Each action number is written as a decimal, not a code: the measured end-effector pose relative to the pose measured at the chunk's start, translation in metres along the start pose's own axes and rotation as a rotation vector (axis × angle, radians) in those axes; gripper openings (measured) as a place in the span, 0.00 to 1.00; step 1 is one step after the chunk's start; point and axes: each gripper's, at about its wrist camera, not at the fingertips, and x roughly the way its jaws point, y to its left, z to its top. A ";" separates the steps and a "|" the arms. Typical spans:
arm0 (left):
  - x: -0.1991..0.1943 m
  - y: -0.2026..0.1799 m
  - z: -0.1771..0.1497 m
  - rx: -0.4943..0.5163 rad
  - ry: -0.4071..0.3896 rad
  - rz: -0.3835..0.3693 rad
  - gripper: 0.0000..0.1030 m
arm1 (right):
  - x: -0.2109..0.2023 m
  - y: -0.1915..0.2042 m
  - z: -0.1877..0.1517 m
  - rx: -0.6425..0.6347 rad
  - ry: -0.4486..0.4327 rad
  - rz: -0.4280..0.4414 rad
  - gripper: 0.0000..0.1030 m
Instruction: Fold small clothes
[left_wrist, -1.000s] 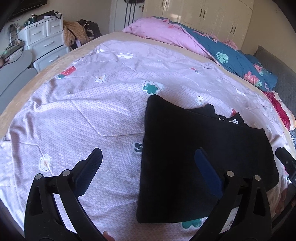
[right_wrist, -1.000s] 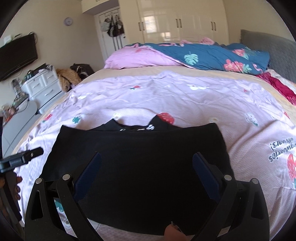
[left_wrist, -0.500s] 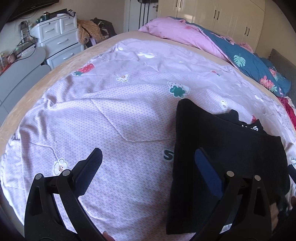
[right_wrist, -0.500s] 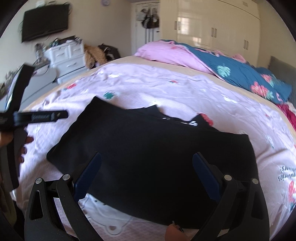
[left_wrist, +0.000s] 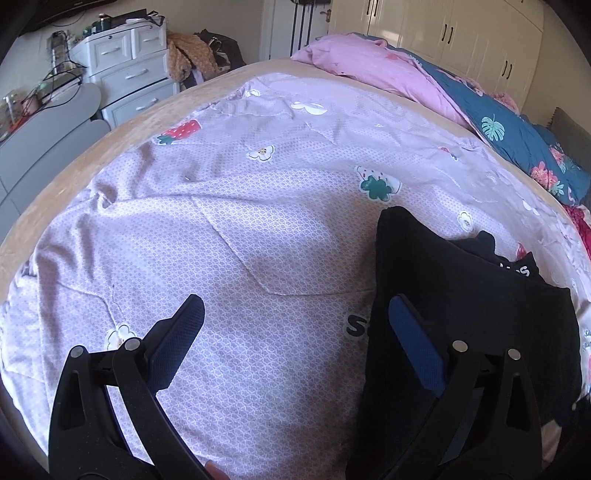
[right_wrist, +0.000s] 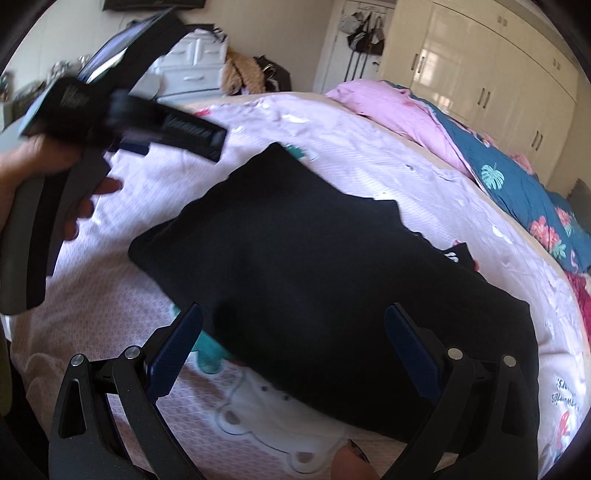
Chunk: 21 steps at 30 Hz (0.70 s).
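While spread flat on the lilac bedsheet (left_wrist: 229, 236): black garment (right_wrist: 317, 280), folded to a rectangle, label end toward the pillows.
Left gripper (left_wrist: 295, 332): jaws released, empty, beside the garment's left edge.
Right gripper (right_wrist: 293, 341): jaws wide, empty, over the near edge.
Room: bare sheet leftward, good for another fold.

The left hand-held gripper (right_wrist: 122, 110) is motion-blurred, its fingers indistinct.

The black garment (right_wrist: 314, 266) is matt, soft cloth on a printed, finely patterned cotton-like bedsheet (left_wrist: 229, 236) — the tongs (right_wrist: 293, 332) are matt black plastic with textured blue pads (right_wrist: 406, 343) — wardrobe doors (right_wrist: 480, 74) glossy.
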 end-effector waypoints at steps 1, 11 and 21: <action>0.001 0.000 0.001 0.000 0.002 0.003 0.91 | 0.002 0.003 0.000 -0.009 0.002 0.000 0.95; 0.017 -0.003 0.006 -0.006 0.036 -0.006 0.91 | 0.026 0.040 -0.002 -0.130 0.038 -0.055 0.95; 0.032 -0.004 0.016 -0.039 0.062 -0.038 0.91 | 0.053 0.031 0.015 -0.108 0.071 -0.116 0.96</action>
